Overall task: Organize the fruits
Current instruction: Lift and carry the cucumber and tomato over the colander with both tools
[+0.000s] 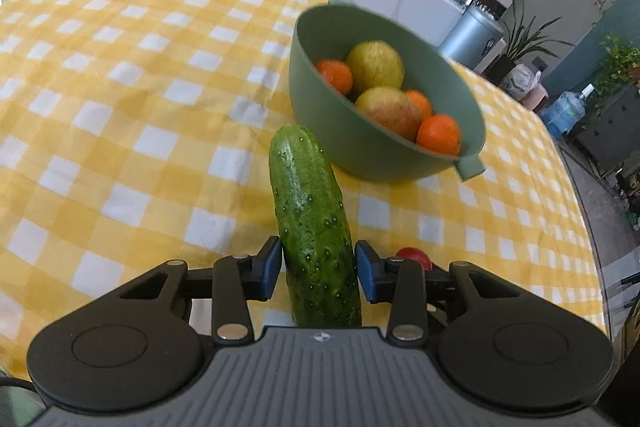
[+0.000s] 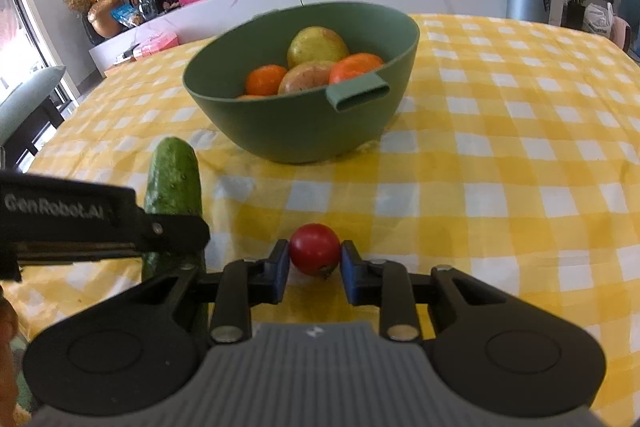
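Your left gripper [image 1: 316,267] has its jaws pinching the cucumber [image 1: 312,227], whose long axis runs straight away from you along the fingers, its far tip stopping just short of the green bowl [image 1: 320,115]. Your right gripper [image 2: 314,263] is pressed onto the tomato [image 2: 315,248], which sits nearer you than the bowl and seems to rest on the checked cloth [image 2: 500,167]. Both loads lie just before the bowl; lift and carry forward over its near rim.
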{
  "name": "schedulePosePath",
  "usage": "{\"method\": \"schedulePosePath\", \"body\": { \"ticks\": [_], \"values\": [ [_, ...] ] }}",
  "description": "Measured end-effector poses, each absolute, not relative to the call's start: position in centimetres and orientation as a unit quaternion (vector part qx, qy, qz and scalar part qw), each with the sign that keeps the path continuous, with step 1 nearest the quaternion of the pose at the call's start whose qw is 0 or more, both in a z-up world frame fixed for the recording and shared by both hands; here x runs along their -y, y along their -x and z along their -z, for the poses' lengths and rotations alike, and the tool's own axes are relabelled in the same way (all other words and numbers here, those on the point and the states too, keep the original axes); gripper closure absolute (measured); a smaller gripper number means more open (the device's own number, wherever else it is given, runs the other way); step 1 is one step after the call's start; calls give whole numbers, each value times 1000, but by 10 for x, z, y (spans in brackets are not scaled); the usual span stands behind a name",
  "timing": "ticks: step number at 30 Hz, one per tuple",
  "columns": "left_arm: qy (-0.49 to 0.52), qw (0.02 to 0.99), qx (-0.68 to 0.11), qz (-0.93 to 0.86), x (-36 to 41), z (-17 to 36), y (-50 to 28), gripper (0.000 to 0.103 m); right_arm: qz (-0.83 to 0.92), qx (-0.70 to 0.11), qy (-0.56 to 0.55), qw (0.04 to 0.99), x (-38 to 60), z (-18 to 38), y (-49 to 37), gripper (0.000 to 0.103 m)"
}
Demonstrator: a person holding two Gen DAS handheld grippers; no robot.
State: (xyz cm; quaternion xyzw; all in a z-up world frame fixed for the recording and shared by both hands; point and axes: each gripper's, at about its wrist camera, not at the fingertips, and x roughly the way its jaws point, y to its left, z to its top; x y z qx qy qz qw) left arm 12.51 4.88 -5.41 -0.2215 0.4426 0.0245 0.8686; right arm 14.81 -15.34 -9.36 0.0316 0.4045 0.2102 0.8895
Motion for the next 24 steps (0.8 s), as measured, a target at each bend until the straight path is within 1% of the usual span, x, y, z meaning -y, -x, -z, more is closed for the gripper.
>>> {"method": "schedulePosePath", "body": {
  "ticks": [7, 15, 19, 22, 24],
  "values": [
    [202, 890, -408, -17, -56, 24, -122, 59, -220, -355, -27, 908, 157, 74, -137, 80],
    [188, 912, -365, 11, -56, -21, -140, 59, -243, -276, -28, 930, 160, 33, -131, 80],
    [214, 910, -354, 24, -57, -32, -163, 59, -243, -265, -37, 932, 161, 18, -145, 80],
    [241, 905, -350, 32, -60, -32, -181, 59, -233, -258, -35, 937, 160, 9, -159, 80],
    [240, 905, -350, 28, -58, -30, -194, 59, -228, -252, -32, 940, 159, 5, -168, 80]
  ]
}}
